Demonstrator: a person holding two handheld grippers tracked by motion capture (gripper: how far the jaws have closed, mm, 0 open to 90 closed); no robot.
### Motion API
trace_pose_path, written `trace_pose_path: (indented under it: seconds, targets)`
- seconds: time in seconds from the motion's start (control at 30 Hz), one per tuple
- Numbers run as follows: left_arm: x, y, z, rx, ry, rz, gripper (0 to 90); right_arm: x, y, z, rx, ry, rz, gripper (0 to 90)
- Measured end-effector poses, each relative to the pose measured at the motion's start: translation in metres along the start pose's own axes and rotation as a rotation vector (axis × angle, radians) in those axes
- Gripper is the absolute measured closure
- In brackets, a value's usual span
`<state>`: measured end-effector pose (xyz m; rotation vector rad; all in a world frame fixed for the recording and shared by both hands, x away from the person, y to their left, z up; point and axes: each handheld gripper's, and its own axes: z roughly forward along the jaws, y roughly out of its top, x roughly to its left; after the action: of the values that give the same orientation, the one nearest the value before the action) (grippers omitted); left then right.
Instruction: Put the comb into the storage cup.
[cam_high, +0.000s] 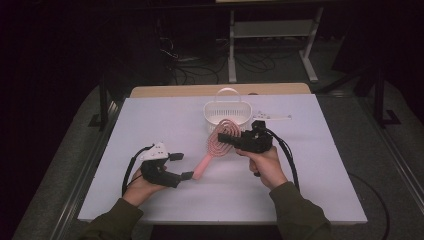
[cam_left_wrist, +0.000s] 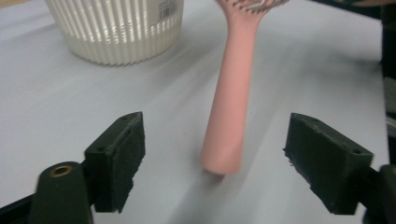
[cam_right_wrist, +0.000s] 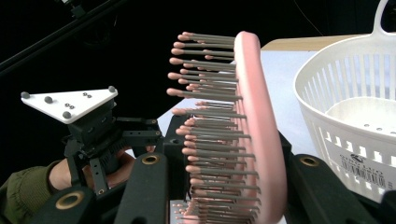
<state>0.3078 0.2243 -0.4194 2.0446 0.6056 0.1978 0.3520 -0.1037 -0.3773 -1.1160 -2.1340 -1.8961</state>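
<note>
A pink hairbrush (cam_high: 216, 144) lies slanted over the white table (cam_high: 300, 175), its head raised toward the right. My right gripper (cam_high: 225, 137) is shut on the brush head (cam_right_wrist: 254, 130), the bristles facing left between its jaws (cam_right_wrist: 229, 186). My left gripper (cam_high: 183, 166) is open at the handle's free end. The handle (cam_left_wrist: 229, 102) reaches in between the left gripper's jaws (cam_left_wrist: 222, 140), with clear gaps to both pads. A white slatted basket (cam_high: 227, 104) stands just behind the brush and looks empty inside (cam_right_wrist: 355, 93).
A wooden board edge (cam_high: 220, 90) runs along the table's far side. Beyond it, a white rack frame (cam_high: 272, 30) and loose cables (cam_high: 200, 70) sit on the dark floor. The left hand and its gripper (cam_right_wrist: 88, 126) appear past the bristles.
</note>
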Motion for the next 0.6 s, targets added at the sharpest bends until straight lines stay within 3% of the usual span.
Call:
trace_pose_path:
  seconds: [0.13, 0.6]
  targets:
    - [0.002, -0.004, -0.005, 0.001, 0.016, 0.009, 16.2, 0.0, 0.0, -0.001, -0.002, 0.0, 0.001, 62.7]
    - [0.01, -0.027, -0.026, 0.025, 0.049, -0.038, 3.0, 0.0, 0.0, -0.001, -0.005, -0.001, -0.007, 62.7]
